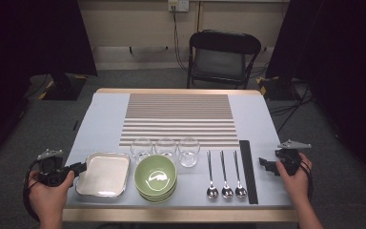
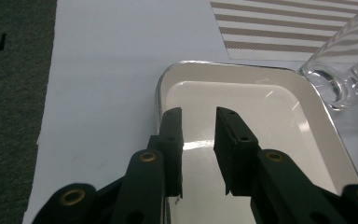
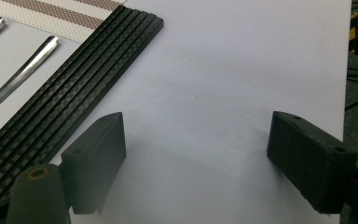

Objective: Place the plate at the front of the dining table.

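1. step in hand, as judged: the left gripper [image 2: 198, 116] is taking hold of the near-left rim of the square plate [image 1: 104, 174], which lies at the front left of the table [image 1: 102, 119], just beside the green bowls [image 1: 156, 177].
2. left jaws: narrowed to a small gap over the plate's left rim. one jaw stands at the rim's outer edge, the other over the plate's inside. whether the pads press on the rim yet cannot be told from the left gripper view.
3. right gripper [image 3: 196, 149]: jaws stand wide apart with nothing between them, over bare table right of the black ribbed strip [image 3: 70, 88].
4. advice for the grip: get the rim well in between the pads before closing fully. the rim is thin and glossy, so a shallow bite would likely slip. lift level and away from the bowls.
5. caution: the nearest glass [image 2: 340, 70] stands close to the plate's far corner. a swing that way could knock it.
6. containers: the square plate is empty. the top green bowl is empty, and the bowls sit stacked. the three glasses [image 1: 166, 149] stand upright in a row behind the bowls, apparently empty.
7. other items: three spoons [image 1: 226, 176] lie side by side right of the bowls. the striped mat [image 1: 178, 119] lies bare.
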The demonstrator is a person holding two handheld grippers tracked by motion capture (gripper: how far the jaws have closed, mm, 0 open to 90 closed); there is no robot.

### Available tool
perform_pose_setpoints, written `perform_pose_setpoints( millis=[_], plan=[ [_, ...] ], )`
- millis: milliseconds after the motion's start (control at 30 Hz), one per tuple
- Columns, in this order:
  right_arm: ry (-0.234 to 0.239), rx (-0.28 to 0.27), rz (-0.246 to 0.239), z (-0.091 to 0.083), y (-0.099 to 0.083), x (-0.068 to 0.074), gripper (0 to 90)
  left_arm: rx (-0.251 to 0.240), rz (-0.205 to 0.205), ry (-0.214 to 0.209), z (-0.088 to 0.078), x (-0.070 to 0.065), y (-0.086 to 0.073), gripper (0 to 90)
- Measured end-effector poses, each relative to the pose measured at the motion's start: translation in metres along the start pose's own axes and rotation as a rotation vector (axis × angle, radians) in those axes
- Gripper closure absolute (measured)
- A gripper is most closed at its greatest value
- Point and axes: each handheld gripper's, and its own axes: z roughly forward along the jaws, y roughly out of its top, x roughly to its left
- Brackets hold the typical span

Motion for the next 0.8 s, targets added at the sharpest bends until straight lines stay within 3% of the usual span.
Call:
perform_pose_setpoints(
  millis=[800],
  plan=[
    [0.000,0.001,0.001,0.000,0.000,0.000,18.3,0.055,-0.061,0.020,0.007,0.015,-0.006,80.4]
  ],
)
